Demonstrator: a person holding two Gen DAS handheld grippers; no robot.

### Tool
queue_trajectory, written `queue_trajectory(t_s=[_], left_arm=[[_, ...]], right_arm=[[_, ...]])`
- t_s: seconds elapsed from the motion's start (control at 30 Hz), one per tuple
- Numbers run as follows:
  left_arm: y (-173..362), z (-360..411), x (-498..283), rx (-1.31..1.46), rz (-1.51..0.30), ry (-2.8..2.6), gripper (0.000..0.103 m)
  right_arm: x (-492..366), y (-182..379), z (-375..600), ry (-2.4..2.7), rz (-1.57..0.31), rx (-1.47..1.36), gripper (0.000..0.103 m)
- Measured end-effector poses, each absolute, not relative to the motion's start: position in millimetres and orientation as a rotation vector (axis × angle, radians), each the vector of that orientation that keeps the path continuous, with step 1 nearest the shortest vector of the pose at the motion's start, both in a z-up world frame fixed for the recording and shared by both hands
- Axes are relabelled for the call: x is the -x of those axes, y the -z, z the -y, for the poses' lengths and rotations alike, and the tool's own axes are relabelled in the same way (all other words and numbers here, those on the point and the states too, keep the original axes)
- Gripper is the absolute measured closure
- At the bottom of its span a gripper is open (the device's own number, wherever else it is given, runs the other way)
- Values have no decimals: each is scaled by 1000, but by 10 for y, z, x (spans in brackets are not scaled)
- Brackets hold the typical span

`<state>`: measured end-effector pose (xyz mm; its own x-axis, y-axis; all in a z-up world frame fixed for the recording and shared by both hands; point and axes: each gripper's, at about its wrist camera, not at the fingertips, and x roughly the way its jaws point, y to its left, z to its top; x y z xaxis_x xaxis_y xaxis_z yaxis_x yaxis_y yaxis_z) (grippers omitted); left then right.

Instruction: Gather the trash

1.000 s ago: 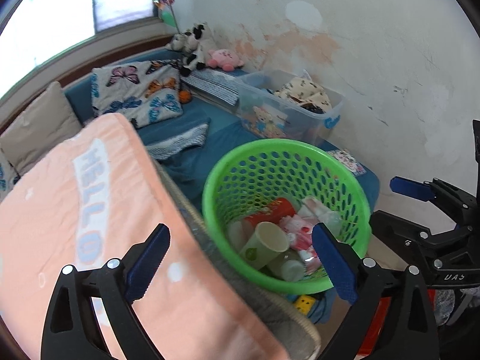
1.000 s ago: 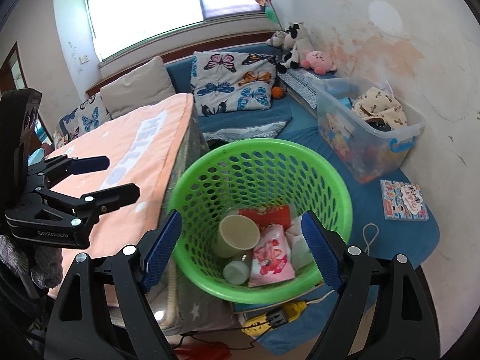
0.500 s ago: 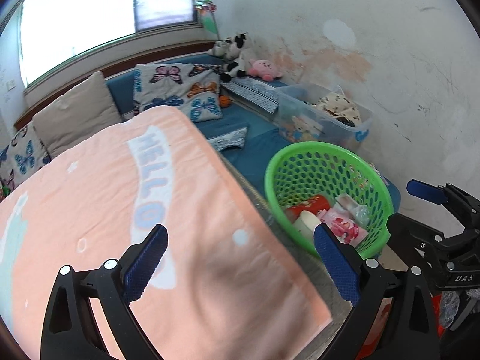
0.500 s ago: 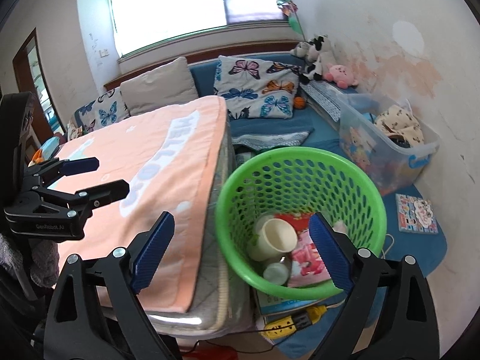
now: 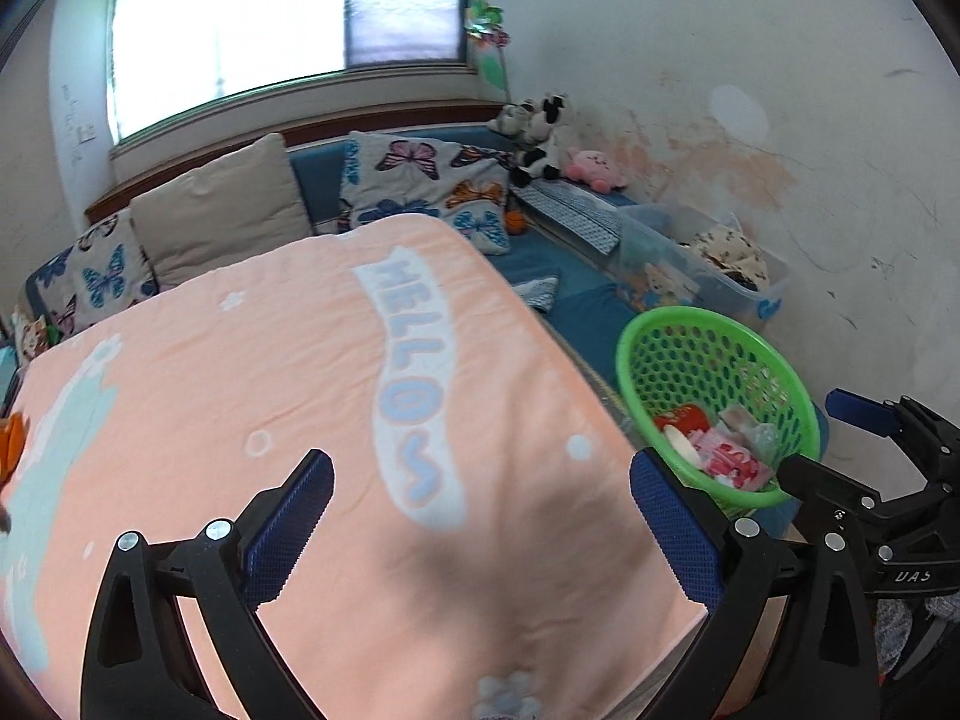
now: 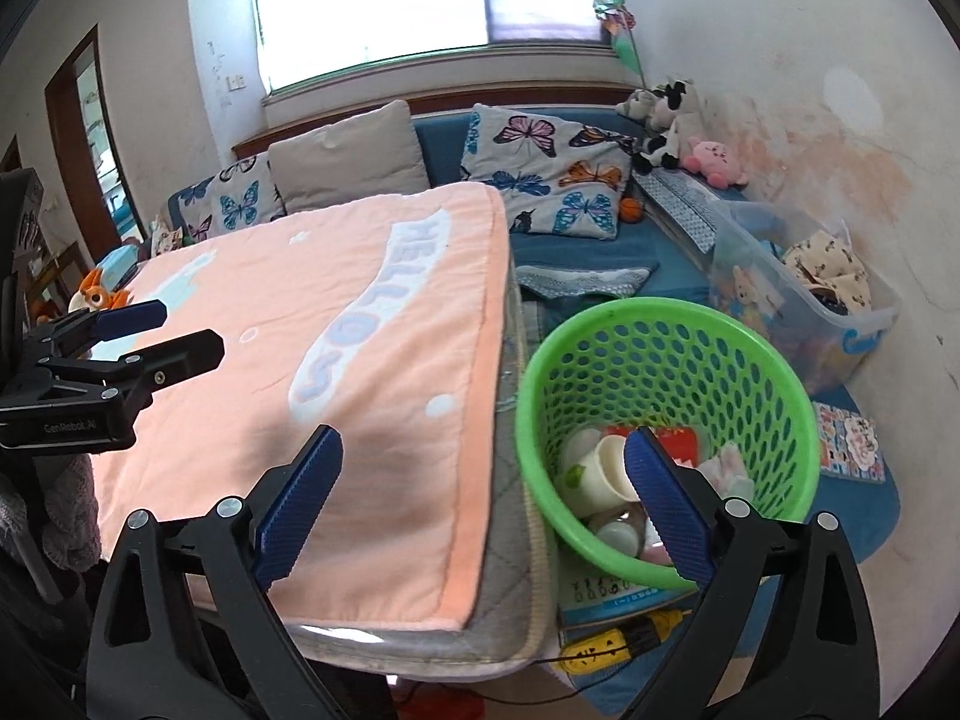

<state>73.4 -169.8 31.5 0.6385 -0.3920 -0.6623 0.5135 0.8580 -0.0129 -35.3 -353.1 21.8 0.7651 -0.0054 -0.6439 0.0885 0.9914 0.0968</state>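
Note:
A green perforated basket (image 6: 744, 354) stands on the floor beside the table's right edge, and also shows in the left wrist view (image 5: 714, 348). It holds paper cups (image 6: 606, 471), a red packet (image 6: 681, 439) and pink wrappers (image 5: 729, 459). My left gripper (image 5: 480, 519) is open and empty above the peach "HELLO" blanket (image 5: 300, 390). My right gripper (image 6: 483, 504) is open and empty, over the table's edge and the basket's left rim. Each gripper shows in the other's view, the right (image 5: 864, 426) and the left (image 6: 156, 330).
A blue sofa with butterfly cushions (image 6: 552, 174) runs along the back wall. A clear storage box (image 6: 798, 300) stands right of the basket. A yellow power strip (image 6: 606, 648) and a book lie on the floor below it. Soft toys (image 6: 99, 294) sit at the table's far left.
Both grippers have drawn back and swung left, away from the basket and over the blanket-covered table. Both stay open and empty.

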Motion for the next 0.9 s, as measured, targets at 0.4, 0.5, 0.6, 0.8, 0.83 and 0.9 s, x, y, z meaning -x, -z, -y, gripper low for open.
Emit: queue_trajectory(t_s=[0.4,0.5,0.6,0.8,0.83,0.9], left_arm=[[-257,1247,-724,-137,-714,411,7],[-258,1158,-717,-131,-710,384,7],[-254,1082,-711,-115,-712,368,7],[-220,972,-692,-100,-717,341,7],[-217,966,-694,-99,-718,340,7],[-211,952,-686,-98,-718,332,7]], right_arm=[[260,-229,3172,33,-684,-76,8],[244,-217,3120,16,-684,-90,8],[233,-197,3082,2,-685,-103,7],[219,-207,3031,-8,-686,-103,7],[219,-207,3026,-9,-685,-105,7],[228,-203,3018,-10,-685,-110,7]])
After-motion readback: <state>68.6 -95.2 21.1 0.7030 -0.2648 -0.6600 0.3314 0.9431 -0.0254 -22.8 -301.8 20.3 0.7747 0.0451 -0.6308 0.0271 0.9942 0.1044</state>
